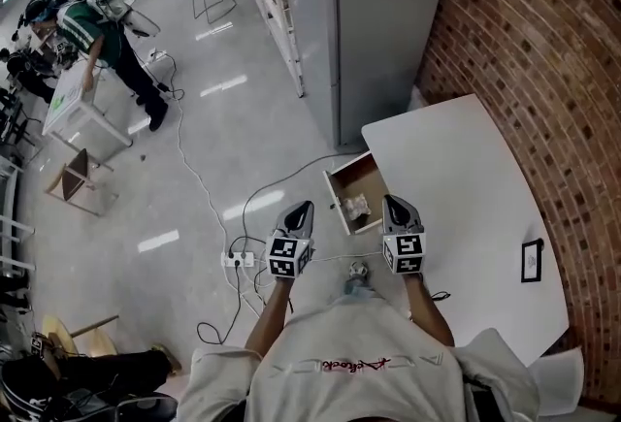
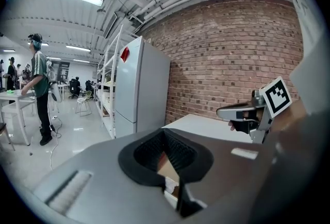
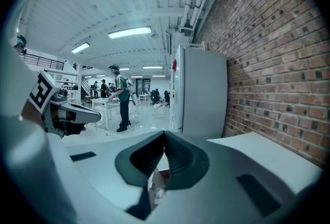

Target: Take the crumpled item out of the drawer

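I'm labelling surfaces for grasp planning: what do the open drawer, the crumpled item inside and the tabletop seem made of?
Drawer: likely wood board, matte brown inside, white edges.
Crumpled item: perhaps paper or thin plastic, pale and creased; too small to tell.
Tabletop: smooth white, laminate-like, evenly flat.

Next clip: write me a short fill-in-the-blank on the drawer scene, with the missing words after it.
1. The table's drawer stands ___.
2. The crumpled item lies ___ the drawer.
3. The left gripper and right gripper both have their jaws ___.
4. The wall beside the table is made of ___.

Missing words: open; inside; shut; brick.
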Demonstrator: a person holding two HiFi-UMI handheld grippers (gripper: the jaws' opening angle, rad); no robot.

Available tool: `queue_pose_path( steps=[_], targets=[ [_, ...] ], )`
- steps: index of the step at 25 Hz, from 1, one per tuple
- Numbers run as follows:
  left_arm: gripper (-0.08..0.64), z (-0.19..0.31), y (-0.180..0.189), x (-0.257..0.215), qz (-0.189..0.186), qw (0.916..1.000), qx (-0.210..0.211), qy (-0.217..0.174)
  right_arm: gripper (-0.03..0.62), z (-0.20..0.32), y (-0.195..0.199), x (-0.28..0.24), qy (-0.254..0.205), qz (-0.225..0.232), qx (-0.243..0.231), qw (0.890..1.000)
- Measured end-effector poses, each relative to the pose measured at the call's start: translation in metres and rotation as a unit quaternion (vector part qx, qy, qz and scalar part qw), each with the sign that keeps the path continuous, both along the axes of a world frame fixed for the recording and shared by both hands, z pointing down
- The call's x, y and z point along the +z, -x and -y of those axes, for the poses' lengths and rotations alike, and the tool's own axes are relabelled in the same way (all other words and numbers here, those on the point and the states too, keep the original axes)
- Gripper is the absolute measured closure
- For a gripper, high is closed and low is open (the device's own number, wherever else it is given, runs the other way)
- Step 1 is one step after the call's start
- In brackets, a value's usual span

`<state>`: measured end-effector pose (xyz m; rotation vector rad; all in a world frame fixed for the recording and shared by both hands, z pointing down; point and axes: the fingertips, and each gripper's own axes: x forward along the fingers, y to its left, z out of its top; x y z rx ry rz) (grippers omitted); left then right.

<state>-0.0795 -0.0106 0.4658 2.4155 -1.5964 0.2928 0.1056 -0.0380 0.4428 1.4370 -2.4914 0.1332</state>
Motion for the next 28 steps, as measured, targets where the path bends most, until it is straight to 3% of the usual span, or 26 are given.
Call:
queue_pose_path(
  steps=[14, 28],
  targets=[
    [0.551, 0.100, -0.020, -0.021, 0.011, 0.9989, -0.039, -0.023, 0.580, 0.111, -0.010, -0.013, -0.020, 0.008, -0.048, 0.999],
    [0.551, 0.116, -0.021, 0.010, 0.008, 0.9990, -0.042, 0.014, 0.580, 0.134, 0.003, 0.020, 0.017, 0.006, -0.069, 0.997]
  ],
)
